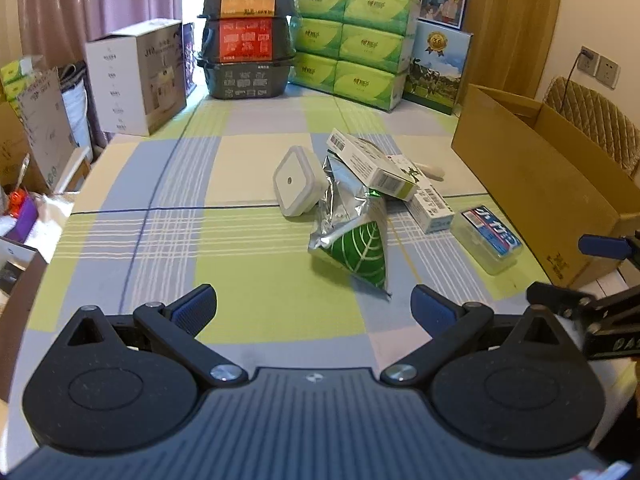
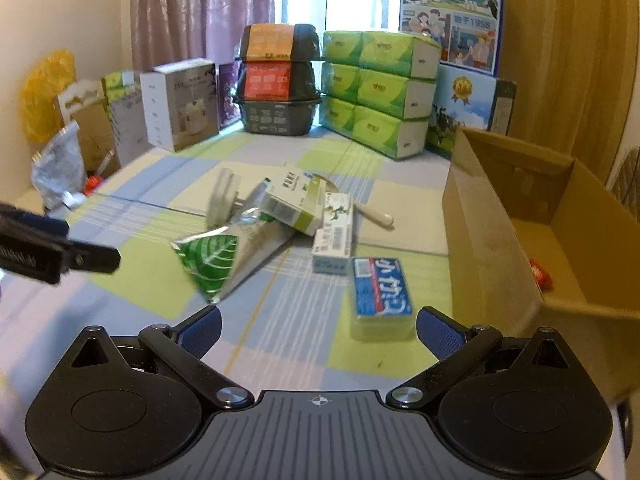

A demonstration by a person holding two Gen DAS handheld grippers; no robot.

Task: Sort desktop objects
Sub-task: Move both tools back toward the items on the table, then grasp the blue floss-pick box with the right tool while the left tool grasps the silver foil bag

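Observation:
A small heap lies mid-table: a silver and green foil pouch (image 1: 352, 236) (image 2: 218, 256), a white square plug-in device (image 1: 298, 184) (image 2: 222, 196), a white and green carton (image 1: 372, 166) (image 2: 294, 202) on a second carton (image 1: 430, 204) (image 2: 334, 236), a cream handle (image 2: 376, 216), and a clear case with a blue label (image 1: 490, 238) (image 2: 382, 296). My left gripper (image 1: 314, 308) is open and empty, just short of the pouch. My right gripper (image 2: 318, 330) is open and empty, with the clear case close ahead between its fingers.
An open cardboard box (image 1: 552, 184) (image 2: 532, 216) stands at the right, a red item (image 2: 540, 274) inside it. Green tissue packs (image 1: 356, 46), stacked black trays (image 1: 246, 36) and a white box (image 1: 138, 76) line the back. Clutter fills the left edge.

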